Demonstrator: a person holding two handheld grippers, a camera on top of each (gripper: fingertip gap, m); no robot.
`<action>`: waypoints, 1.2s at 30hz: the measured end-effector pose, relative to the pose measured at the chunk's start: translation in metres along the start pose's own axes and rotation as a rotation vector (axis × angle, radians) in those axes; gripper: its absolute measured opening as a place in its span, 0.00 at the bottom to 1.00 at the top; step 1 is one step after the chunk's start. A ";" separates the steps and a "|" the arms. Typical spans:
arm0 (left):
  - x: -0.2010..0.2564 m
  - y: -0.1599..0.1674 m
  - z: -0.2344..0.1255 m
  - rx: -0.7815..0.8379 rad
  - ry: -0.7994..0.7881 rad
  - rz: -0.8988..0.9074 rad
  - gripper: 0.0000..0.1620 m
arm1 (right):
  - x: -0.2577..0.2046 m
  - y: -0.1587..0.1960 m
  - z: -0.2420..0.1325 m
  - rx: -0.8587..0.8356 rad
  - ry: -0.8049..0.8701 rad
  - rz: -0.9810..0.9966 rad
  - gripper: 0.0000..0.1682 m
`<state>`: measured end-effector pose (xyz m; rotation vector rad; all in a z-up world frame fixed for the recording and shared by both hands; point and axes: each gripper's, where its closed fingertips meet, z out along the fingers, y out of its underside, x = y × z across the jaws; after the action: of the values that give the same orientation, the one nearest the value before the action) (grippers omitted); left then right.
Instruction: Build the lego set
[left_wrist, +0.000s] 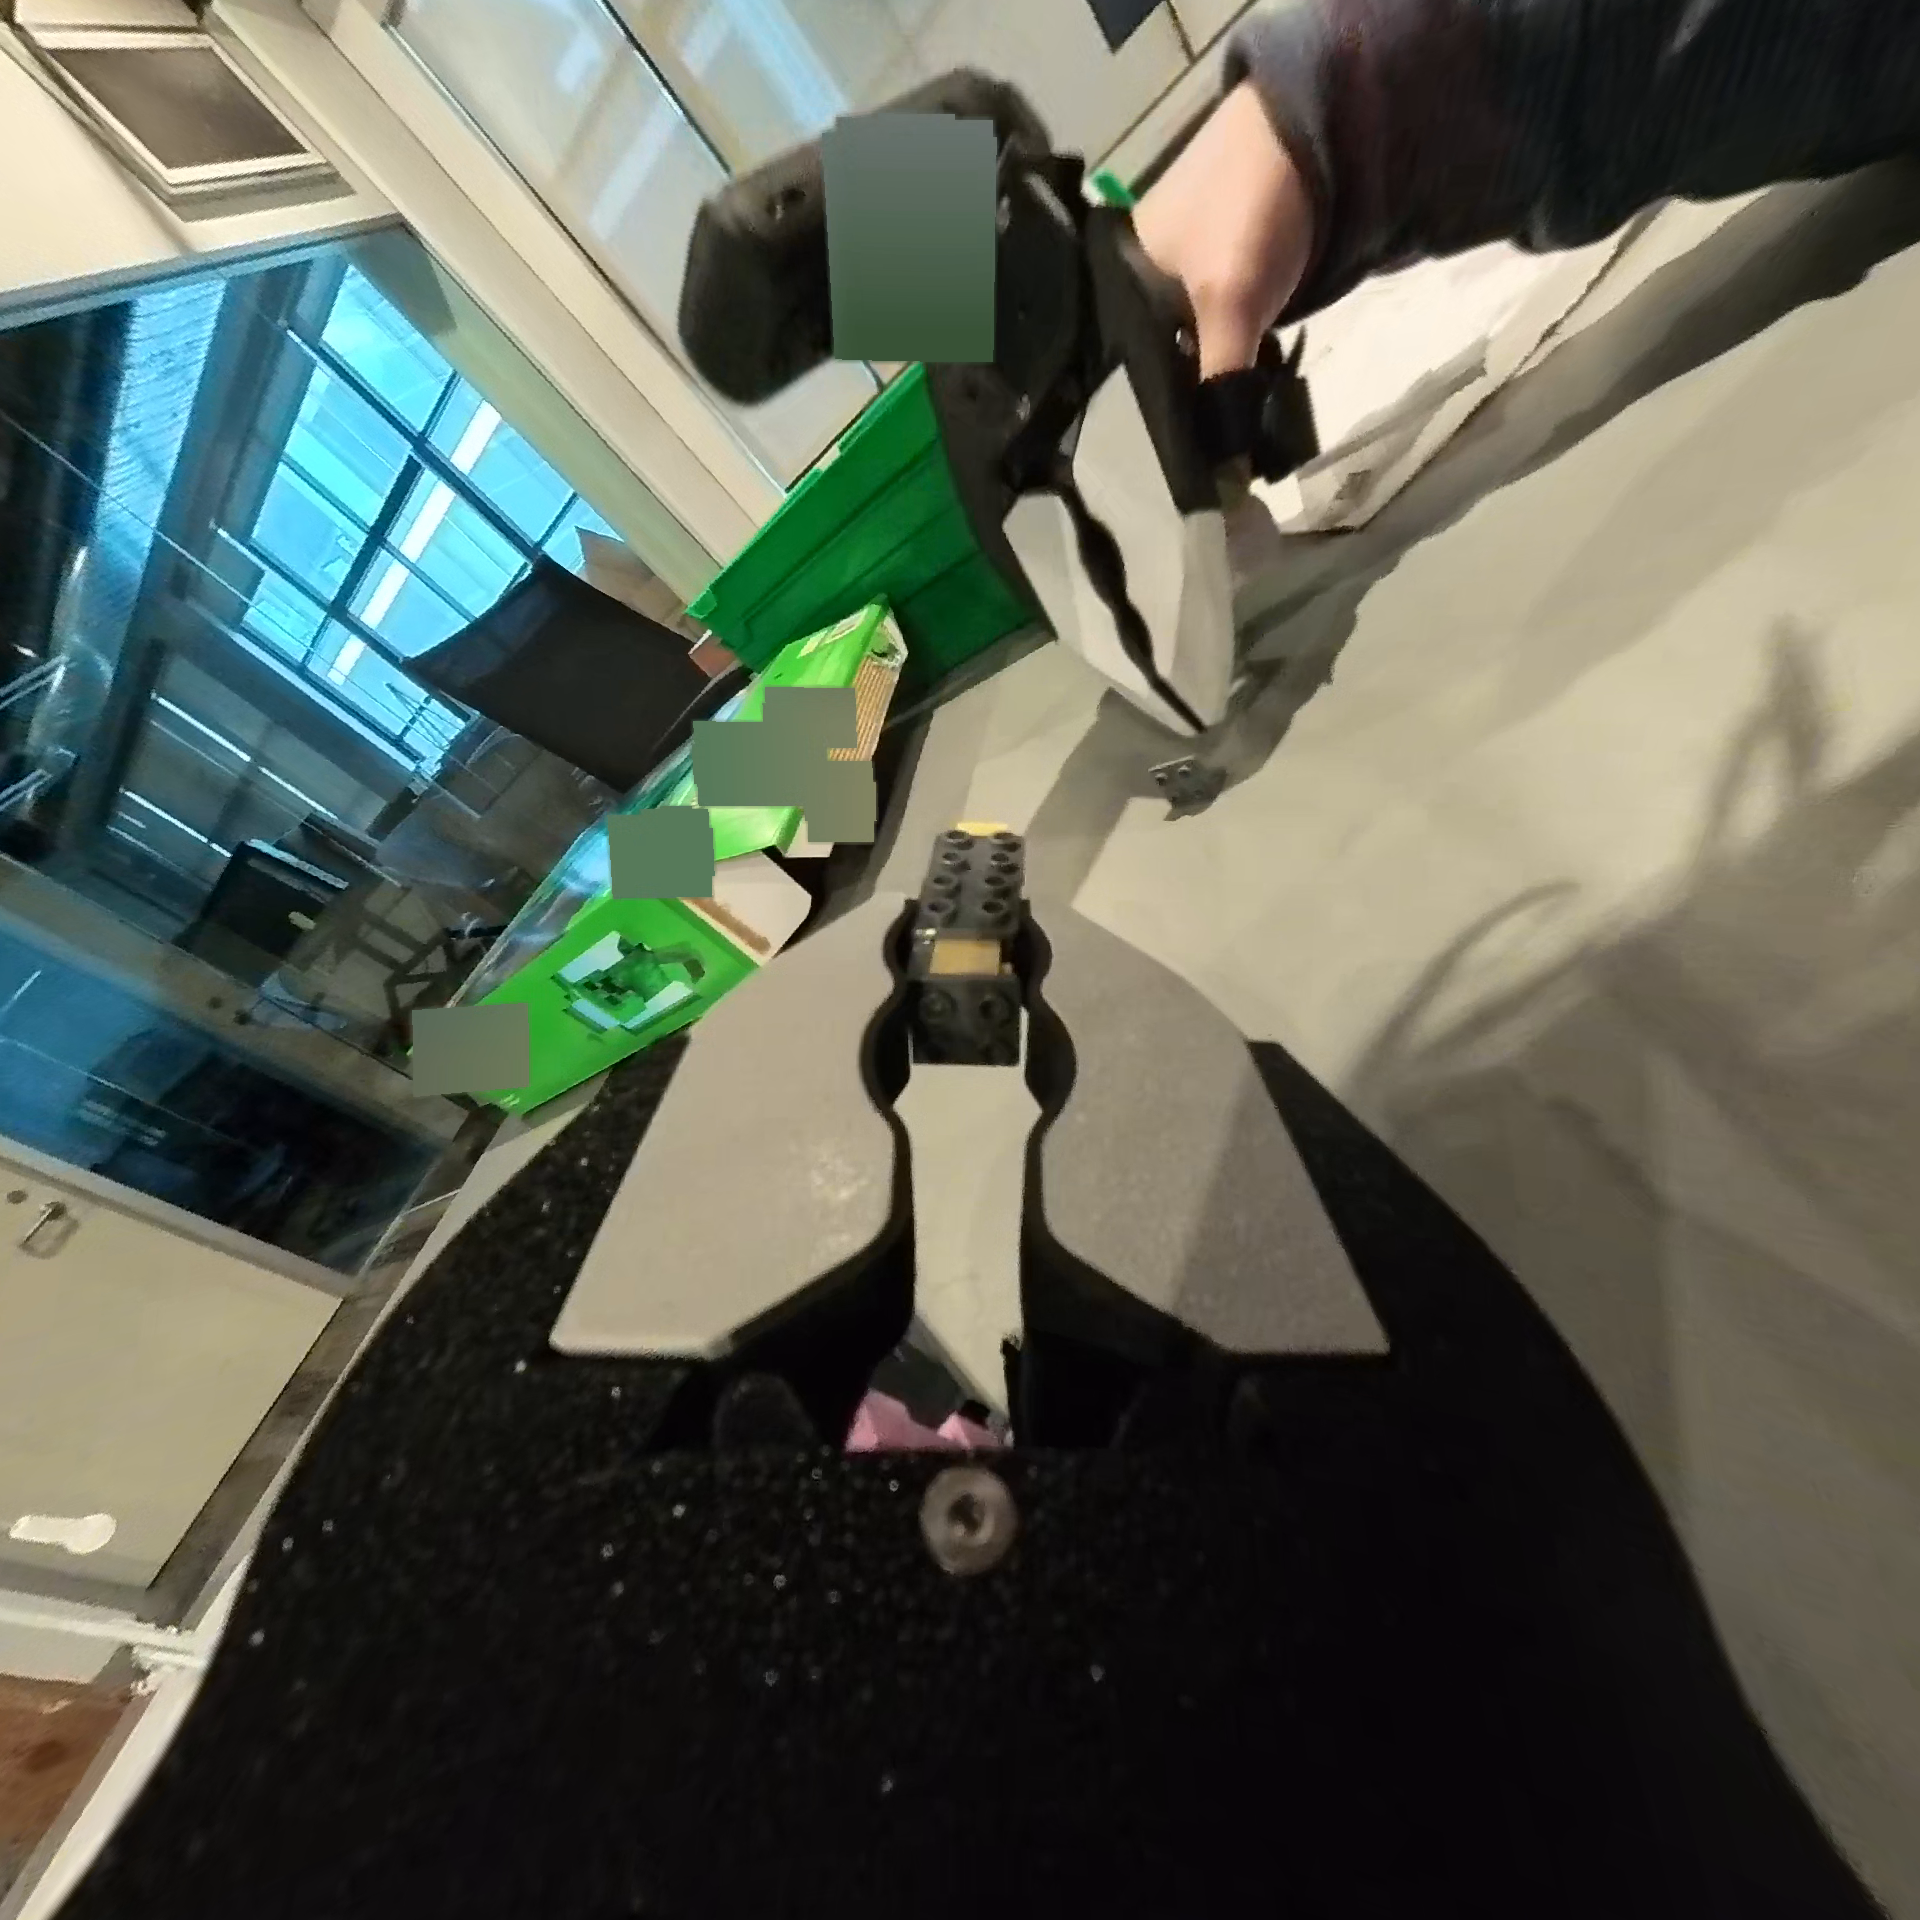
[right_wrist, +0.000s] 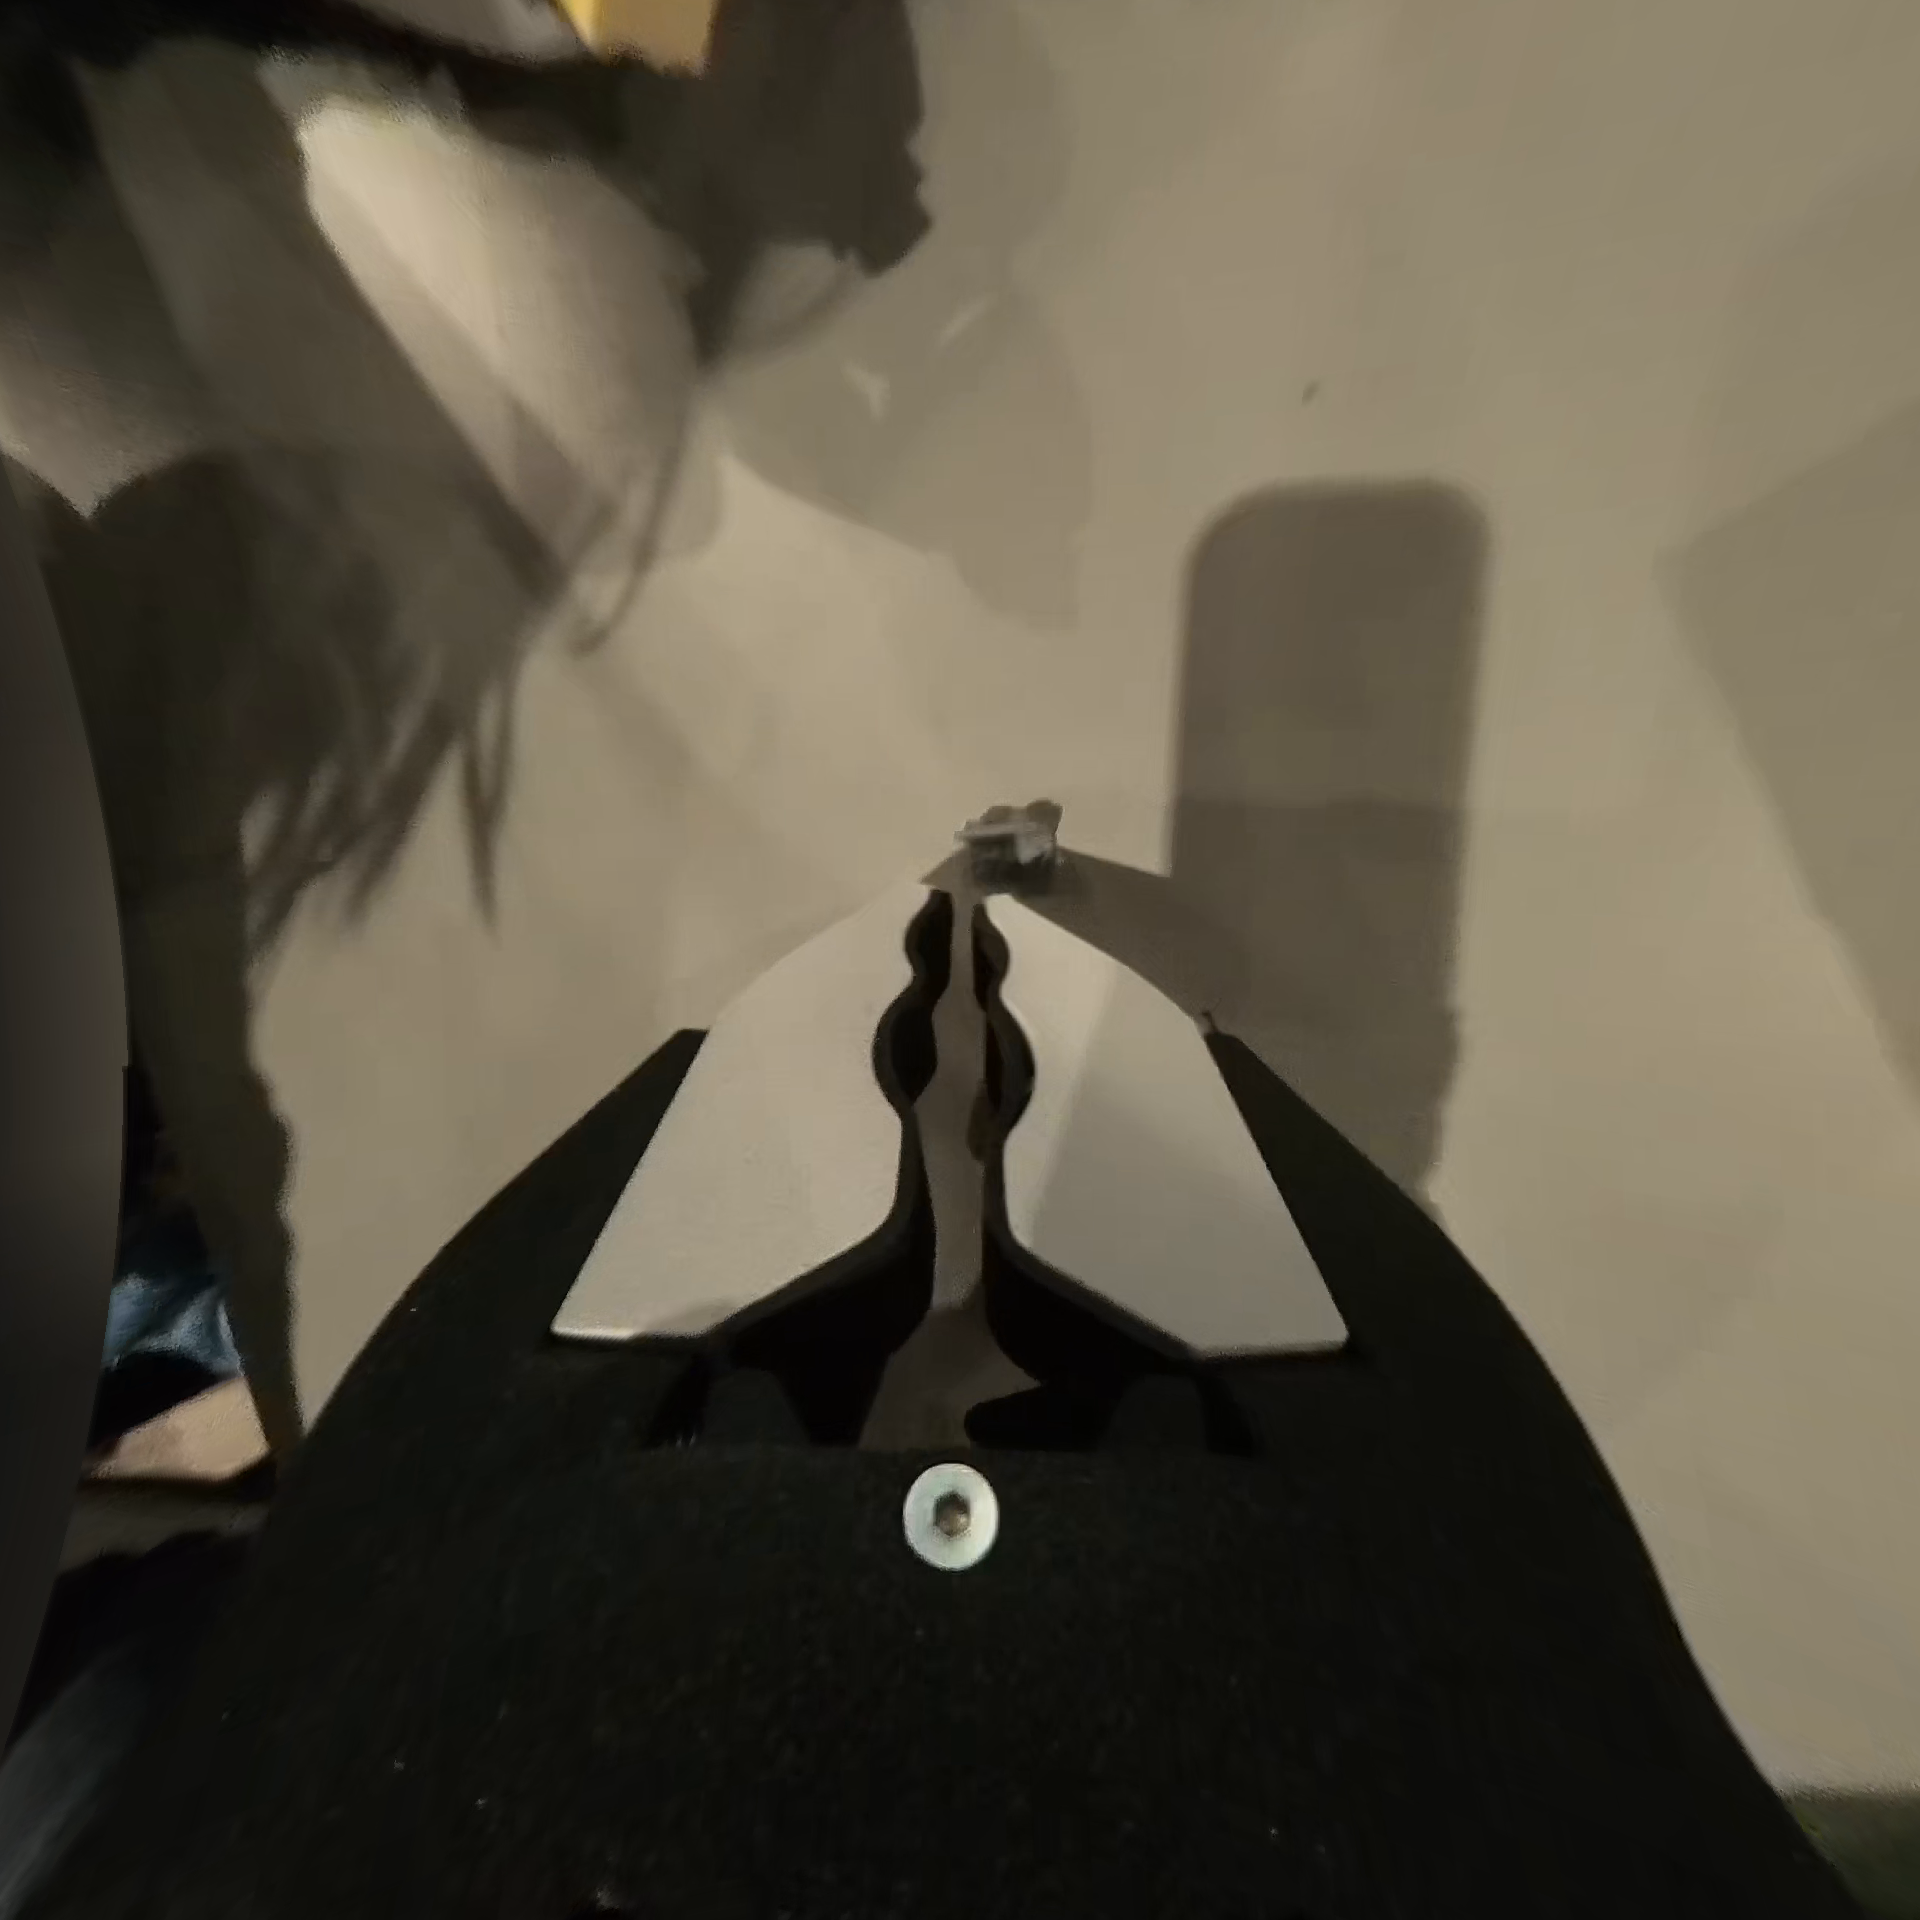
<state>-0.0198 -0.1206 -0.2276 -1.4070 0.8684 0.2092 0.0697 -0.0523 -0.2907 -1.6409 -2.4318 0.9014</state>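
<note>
My left gripper (left_wrist: 961, 940) is shut on a small black lego assembly (left_wrist: 975, 881) with a tan band and a yellow part at its far end, held above the white table (left_wrist: 1558, 935). My right gripper (left_wrist: 1200, 712), held by a hand, points down at the table with its fingers closed together. A small grey lego piece (left_wrist: 1184, 777) lies on the table just past its tips. In the right wrist view that gripper (right_wrist: 961, 896) is shut and the grey piece (right_wrist: 1010, 833) sits just beyond its fingertips, apart from them.
A green bin (left_wrist: 914, 540) and green lego boxes (left_wrist: 623, 987) stand at the table's far edge. A paper sheet (left_wrist: 1382, 416) lies behind the right gripper. The left gripper shows blurred at the upper left of the right wrist view (right_wrist: 468, 312). The tips of one gripper are about 12 centimetres away from the tips of the other.
</note>
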 end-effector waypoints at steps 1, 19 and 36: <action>0.001 0.000 0.000 -0.001 0.005 0.003 0.10 | 0.001 0.002 0.003 -0.018 0.000 -0.001 0.00; 0.002 0.001 -0.001 0.006 0.031 -0.047 0.10 | 0.010 -0.029 0.013 0.201 0.013 -0.098 0.15; 0.000 0.003 -0.002 0.006 0.033 -0.080 0.10 | 0.003 -0.033 0.020 0.217 0.012 -0.233 0.08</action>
<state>-0.0218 -0.1215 -0.2295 -1.4398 0.8370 0.1228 0.0343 -0.0669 -0.2912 -1.2577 -2.3560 1.0669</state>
